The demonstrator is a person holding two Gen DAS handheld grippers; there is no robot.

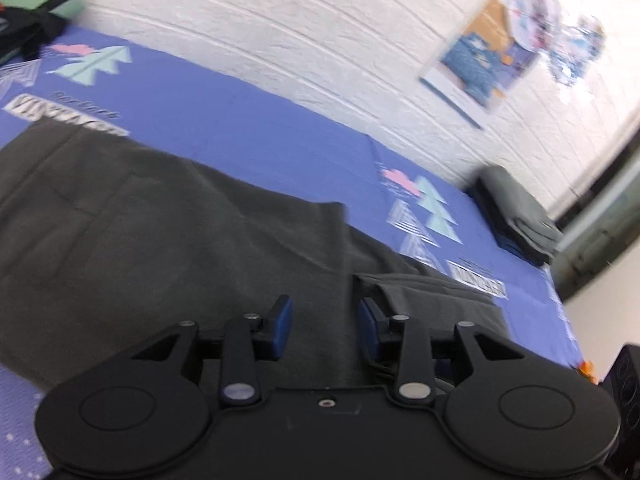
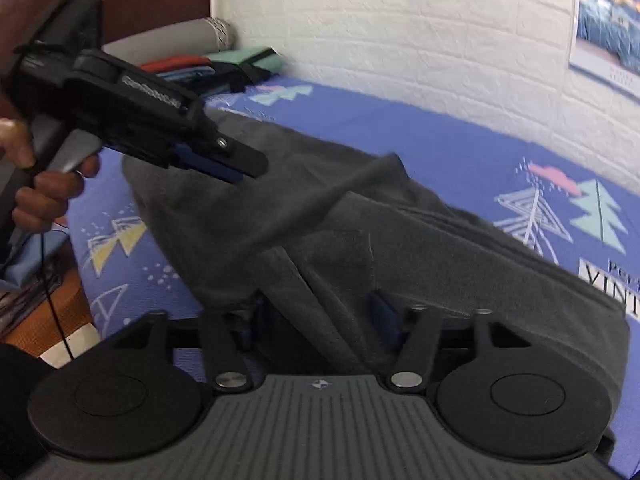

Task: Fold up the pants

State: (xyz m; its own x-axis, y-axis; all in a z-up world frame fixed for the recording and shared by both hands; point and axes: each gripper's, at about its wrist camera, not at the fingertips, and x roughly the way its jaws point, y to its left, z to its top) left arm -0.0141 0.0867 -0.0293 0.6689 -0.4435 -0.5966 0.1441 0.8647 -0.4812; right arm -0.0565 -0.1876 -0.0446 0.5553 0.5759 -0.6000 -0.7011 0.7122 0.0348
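Note:
Dark grey pants (image 1: 160, 240) lie spread on a blue patterned bed sheet (image 1: 240, 120), partly folded over with a leg end near the right. My left gripper (image 1: 324, 320) hovers above the cloth, its blue pads (image 1: 280, 328) apart and nothing pinched between them. In the right wrist view the pants (image 2: 440, 248) bunch up in a raised fold. My right gripper (image 2: 320, 316) stands wide open with a drape of that cloth lying loose between its fingers and hiding their tips. The left gripper (image 2: 240, 168), held by a hand (image 2: 44, 192), sits over the far end of the pants.
A folded grey garment pile (image 1: 516, 216) rests at the sheet's right end. A stack of folded coloured clothes (image 2: 224, 68) sits at the other end by a rolled pillow. A white brick wall (image 2: 400, 40) with posters (image 1: 472, 76) runs behind the bed.

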